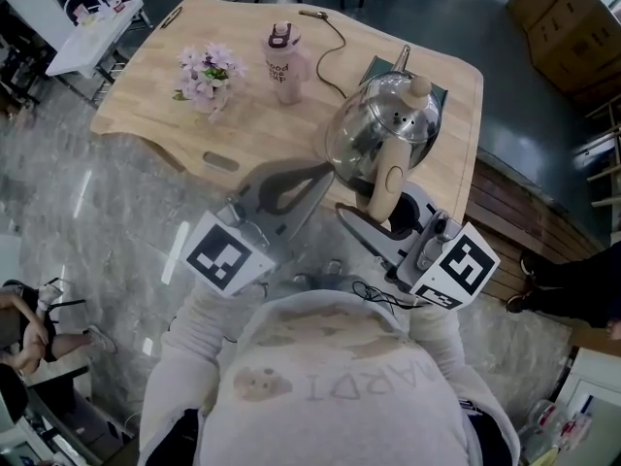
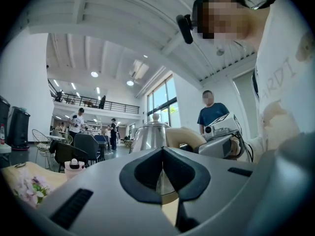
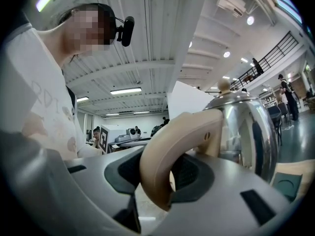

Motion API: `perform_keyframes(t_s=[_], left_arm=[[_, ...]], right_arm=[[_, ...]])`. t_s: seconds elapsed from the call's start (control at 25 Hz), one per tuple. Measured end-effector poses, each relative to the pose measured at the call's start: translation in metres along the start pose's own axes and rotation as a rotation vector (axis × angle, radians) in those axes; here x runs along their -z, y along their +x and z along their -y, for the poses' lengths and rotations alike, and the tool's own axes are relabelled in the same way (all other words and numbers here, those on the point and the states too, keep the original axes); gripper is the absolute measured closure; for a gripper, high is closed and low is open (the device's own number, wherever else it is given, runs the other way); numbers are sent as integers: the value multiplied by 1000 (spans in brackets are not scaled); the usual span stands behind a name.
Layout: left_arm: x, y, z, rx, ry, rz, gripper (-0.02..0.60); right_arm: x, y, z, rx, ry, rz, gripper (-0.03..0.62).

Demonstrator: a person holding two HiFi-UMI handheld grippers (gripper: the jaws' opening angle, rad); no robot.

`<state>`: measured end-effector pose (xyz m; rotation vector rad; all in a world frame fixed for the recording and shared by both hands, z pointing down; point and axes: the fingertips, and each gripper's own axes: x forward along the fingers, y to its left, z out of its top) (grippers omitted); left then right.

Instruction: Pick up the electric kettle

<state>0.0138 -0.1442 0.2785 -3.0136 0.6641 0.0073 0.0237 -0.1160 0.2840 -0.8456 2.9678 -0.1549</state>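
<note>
The electric kettle (image 1: pixel 386 124) is shiny steel with a beige knob and a curved beige handle (image 1: pixel 389 190). It is at the right part of the wooden table (image 1: pixel 155 110), over a dark green mat (image 1: pixel 443 93). My right gripper (image 1: pixel 390 219) is shut on the handle (image 3: pixel 165 151), which fills the gap between its dark pads; the steel body (image 3: pixel 248 127) rises just beyond my right gripper (image 3: pixel 162 178). My left gripper (image 1: pixel 312 178) is shut and holds nothing, its tip close to the kettle's left side. In the left gripper view the kettle (image 2: pixel 149 135) stands straight ahead of my left gripper (image 2: pixel 163 150).
A pink bottle (image 1: pixel 284 61) and a small bunch of pale flowers (image 1: pixel 206 74) stand on the table's far left half. A dark cable (image 1: pixel 330 51) runs behind the kettle. Cardboard boxes (image 1: pixel 572 22) sit on the floor far right. A person in blue (image 2: pixel 212 113) stands beyond.
</note>
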Motion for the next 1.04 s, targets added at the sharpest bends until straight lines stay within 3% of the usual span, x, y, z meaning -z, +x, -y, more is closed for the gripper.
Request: perform_keyframes(t_s=[1.04], left_arm=[[-12,5,-1,34,2,10,568]], right_arm=[[-12,1,-1,38,-46,18,459]])
